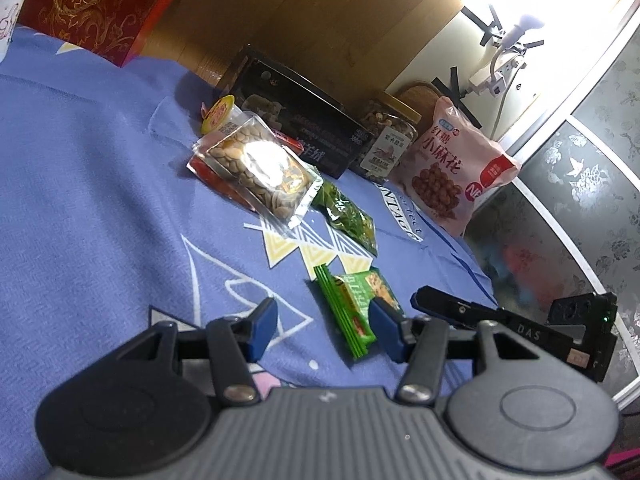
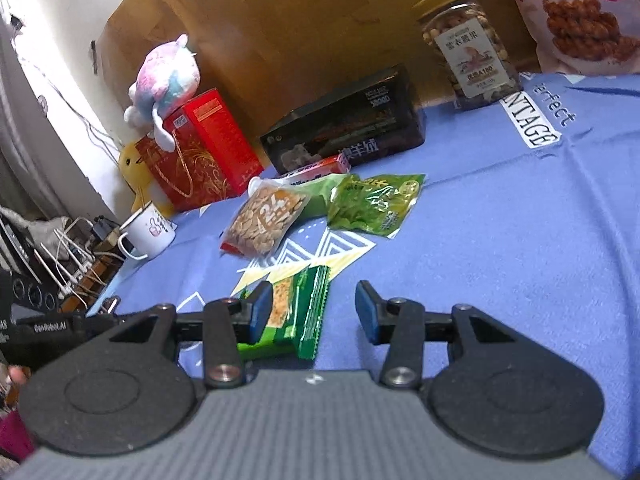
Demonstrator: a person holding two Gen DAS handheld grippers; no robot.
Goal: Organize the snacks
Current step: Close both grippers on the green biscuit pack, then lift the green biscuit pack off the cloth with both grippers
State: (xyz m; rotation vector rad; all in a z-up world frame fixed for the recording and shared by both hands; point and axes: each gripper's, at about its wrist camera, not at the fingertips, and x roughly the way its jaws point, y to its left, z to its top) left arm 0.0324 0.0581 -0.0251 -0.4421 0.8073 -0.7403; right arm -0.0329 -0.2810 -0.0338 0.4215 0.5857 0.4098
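A green cracker packet point(image 1: 352, 308) lies flat on the blue cloth point(image 1: 100, 200). My left gripper point(image 1: 324, 328) straddles it with the jaws apart: the right blue pad is at the packet's edge and the left pad stands clear on bare cloth. In the right wrist view the same packet point(image 2: 300, 312) sits between the fingers of my right gripper point(image 2: 314, 316), beside the left pad and well away from the right one. Both grippers are open and hold nothing. Farther back lie a clear bag of seeds point(image 1: 260, 168) point(image 2: 266, 216) and a green snack bag point(image 1: 348, 216) point(image 2: 376, 204).
Along the back stand a black box point(image 1: 300, 120), a nut jar point(image 1: 384, 140), a pink snack bag point(image 1: 456, 164) and a red gift box point(image 2: 200, 148) with a plush toy point(image 2: 168, 76) on it. A white mug point(image 2: 148, 232) sits at the cloth's left edge.
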